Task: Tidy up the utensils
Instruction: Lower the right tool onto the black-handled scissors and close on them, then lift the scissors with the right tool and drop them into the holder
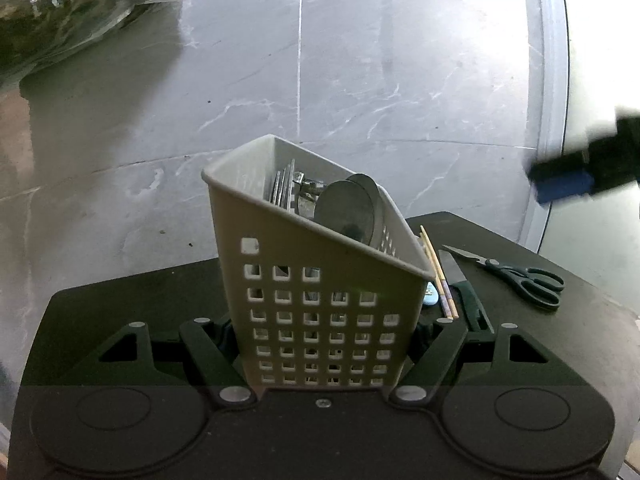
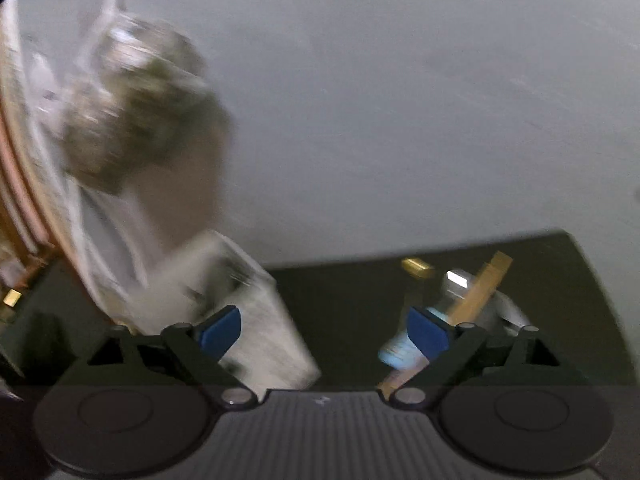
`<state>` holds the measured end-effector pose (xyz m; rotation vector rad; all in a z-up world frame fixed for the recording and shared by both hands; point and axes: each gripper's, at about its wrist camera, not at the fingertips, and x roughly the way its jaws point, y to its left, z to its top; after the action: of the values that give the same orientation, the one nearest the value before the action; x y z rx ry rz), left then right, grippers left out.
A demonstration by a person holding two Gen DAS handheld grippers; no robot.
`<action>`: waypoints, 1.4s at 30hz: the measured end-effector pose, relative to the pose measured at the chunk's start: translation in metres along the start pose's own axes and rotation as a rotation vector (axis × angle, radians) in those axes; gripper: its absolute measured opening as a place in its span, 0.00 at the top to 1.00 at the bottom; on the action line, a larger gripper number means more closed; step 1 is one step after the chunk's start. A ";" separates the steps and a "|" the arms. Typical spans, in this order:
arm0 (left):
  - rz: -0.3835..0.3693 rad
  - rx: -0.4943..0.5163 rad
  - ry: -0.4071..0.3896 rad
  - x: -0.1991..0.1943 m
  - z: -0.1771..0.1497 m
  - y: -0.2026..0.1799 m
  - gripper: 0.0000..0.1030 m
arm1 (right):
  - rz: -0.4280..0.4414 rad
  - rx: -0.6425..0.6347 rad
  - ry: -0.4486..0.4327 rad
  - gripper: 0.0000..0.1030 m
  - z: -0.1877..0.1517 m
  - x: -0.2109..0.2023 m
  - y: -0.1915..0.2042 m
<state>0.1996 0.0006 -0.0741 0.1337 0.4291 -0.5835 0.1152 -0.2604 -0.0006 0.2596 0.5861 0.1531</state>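
While pinching the white perforated plastic basket [image 1: 320, 292] by its lower side walls with the left hand-held gripper [image 1: 322, 344], holds it at the near edge of the dark table [image 1: 120, 312]; cannot tell whether the base rests there. Tilts the long axis from base at the fingers up to the open mouth, leaning away and left, probably to steady it and offer the mouth for loading. Already carries flat metal forks [image 1: 282, 184] and round steel heads, tops upward.

Just right of the basket, on the table: pale wooden chopsticks [image 1: 438, 276], green-handled knife [image 1: 460, 284] and black-handled scissors [image 1: 520, 276], tips pointing away, handles nearer.

Right hand-held gripper [image 2: 324, 334]: blurred, blue pads [image 2: 220, 332] spread wide, nothing between them, likely heading for the loose pieces.
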 end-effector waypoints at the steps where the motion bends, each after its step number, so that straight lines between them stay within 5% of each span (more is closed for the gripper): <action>1: 0.006 -0.003 0.003 0.000 0.001 -0.001 0.26 | -0.026 0.008 0.025 0.09 -0.003 -0.001 -0.012; 16: 0.108 -0.038 0.036 0.003 0.006 -0.012 0.26 | -0.172 -0.093 0.236 0.11 0.001 0.052 -0.102; 22: 0.140 -0.051 0.036 0.004 0.006 -0.018 0.26 | -0.196 -0.192 0.348 0.24 0.015 0.098 -0.115; 31: 0.159 -0.061 0.031 0.002 0.004 -0.019 0.26 | -0.191 -0.248 0.479 0.58 0.020 0.123 -0.114; 32: 0.158 -0.060 0.031 0.002 0.003 -0.019 0.26 | -0.195 -0.251 0.483 0.70 0.021 0.124 -0.112; 42: 0.140 -0.056 0.027 0.000 0.002 -0.014 0.26 | -0.194 -0.141 0.455 0.72 0.018 0.109 -0.112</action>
<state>0.1920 -0.0113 -0.0722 0.1170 0.4578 -0.4325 0.2224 -0.3479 -0.0756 0.0272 1.0436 0.0644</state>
